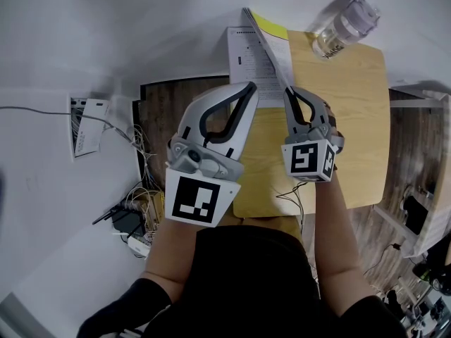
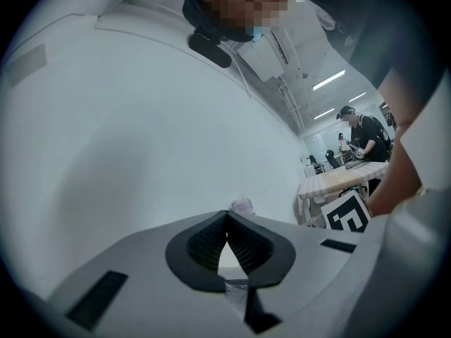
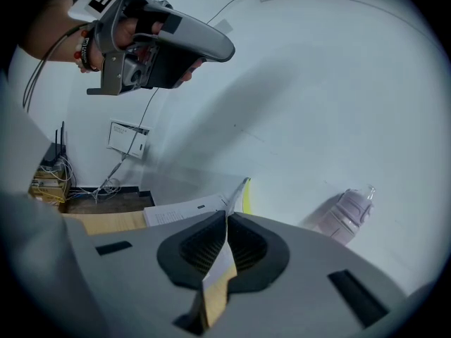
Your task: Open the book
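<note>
Our right gripper (image 1: 289,90) is clamped on a leaf (image 1: 266,48) of the book (image 1: 243,44), which lies at the far left corner of the table (image 1: 356,118), near the bottle (image 1: 345,23). That leaf stands on edge, with a printed page (image 1: 250,69) flat to its left and a yellow page (image 1: 271,25) to its right. We judge the opening half done. Next we should carry the leaf over leftward and lay it flat, pulling gently so the paper doesn't tear. Our left gripper (image 1: 248,89), closed on nothing, hovers just beside and could press the leaf down.
</note>
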{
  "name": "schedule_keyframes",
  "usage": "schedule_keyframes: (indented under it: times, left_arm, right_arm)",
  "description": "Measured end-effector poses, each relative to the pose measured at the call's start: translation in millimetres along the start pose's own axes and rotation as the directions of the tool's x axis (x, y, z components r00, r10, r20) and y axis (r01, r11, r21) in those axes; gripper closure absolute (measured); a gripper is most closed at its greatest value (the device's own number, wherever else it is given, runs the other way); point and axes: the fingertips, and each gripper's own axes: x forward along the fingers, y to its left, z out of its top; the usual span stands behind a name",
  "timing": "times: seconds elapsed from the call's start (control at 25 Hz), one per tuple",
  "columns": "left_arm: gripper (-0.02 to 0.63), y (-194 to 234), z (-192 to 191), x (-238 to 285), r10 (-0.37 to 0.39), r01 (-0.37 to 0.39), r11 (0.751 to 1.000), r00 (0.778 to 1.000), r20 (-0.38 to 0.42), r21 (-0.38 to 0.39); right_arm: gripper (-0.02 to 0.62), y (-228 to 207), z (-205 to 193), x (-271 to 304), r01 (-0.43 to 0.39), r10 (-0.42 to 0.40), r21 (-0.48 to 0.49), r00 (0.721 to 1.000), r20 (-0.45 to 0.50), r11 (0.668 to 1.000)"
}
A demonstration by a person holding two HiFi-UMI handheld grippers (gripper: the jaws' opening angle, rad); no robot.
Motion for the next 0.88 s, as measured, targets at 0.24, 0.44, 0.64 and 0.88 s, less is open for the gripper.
schedule_keyframes:
  times: [0.24,0.44,0.64,0.88]
  left_arm:
    - [0.595,-4,3,4,-0.005,0.005,1.000,1.000,0.003,0.005]
    - [0.595,-7,6,7,-0.009,0.009,1.000,1.000,0.004,0.004]
    - [0.595,-8,6,10,-0.012,0.012,1.000,1.000,0.005,0.007]
    - [0.595,-9,4,13,-0.012,0.012,1.000,1.000,0.000,0.005]
  right_arm:
    - [0.561,-6,-3,-5,0.012,-0.012,0.010,1.000,0.001,1.000]
    - [0.561,-13,-6,-9,0.028,-0.028,0.018,1.000,0.000,0.999]
    - [0.561,-22,-9,-13,0.052,-0.051,0.028,0.999,-0.002,0.998]
    - [0.561,-31,-15,-18,0.082,-0.081,0.036,0.997,-0.015,0.996]
